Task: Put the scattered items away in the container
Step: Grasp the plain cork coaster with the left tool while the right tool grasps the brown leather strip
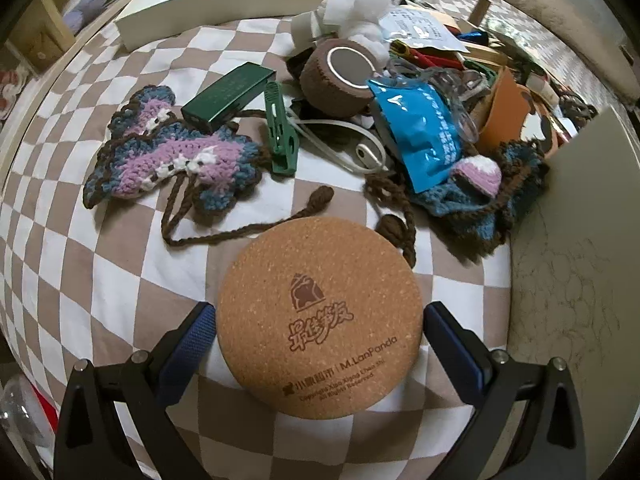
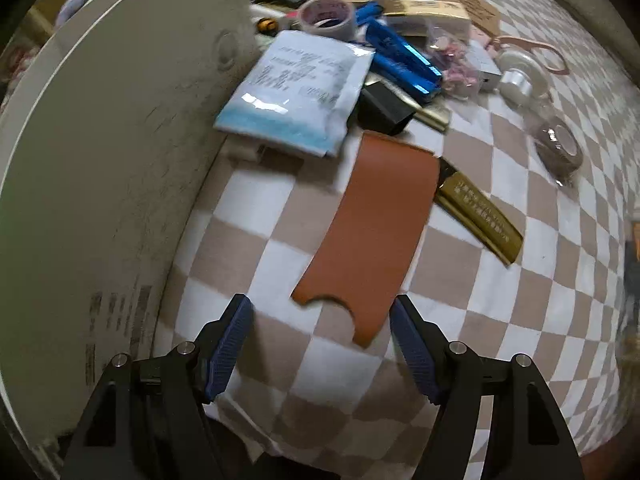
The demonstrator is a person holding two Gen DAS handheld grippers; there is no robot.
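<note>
In the left wrist view a round cork coaster (image 1: 320, 316) lies on the checkered cloth between the fingers of my left gripper (image 1: 320, 320). The jaws stand wide, close to its sides, and I cannot tell if they touch it. Beyond it lie a crocheted butterfly (image 1: 172, 152), a green box (image 1: 228, 96), a green clip (image 1: 282, 132), a brown tape roll (image 1: 340, 76) and a blue packet (image 1: 420, 128). In the right wrist view my right gripper (image 2: 322, 344) is open and empty just before a brown leather sleeve (image 2: 376, 232). A white container wall (image 2: 112, 168) stands at the left.
A white box lid (image 1: 224, 4) lies at the far left. A white container wall (image 1: 592, 240) stands to the right. The right wrist view shows a gold bar (image 2: 480, 216), a pale packet (image 2: 296, 88), blue tubes (image 2: 404, 60), a tape roll (image 2: 328, 16) and a clear jar (image 2: 556, 140).
</note>
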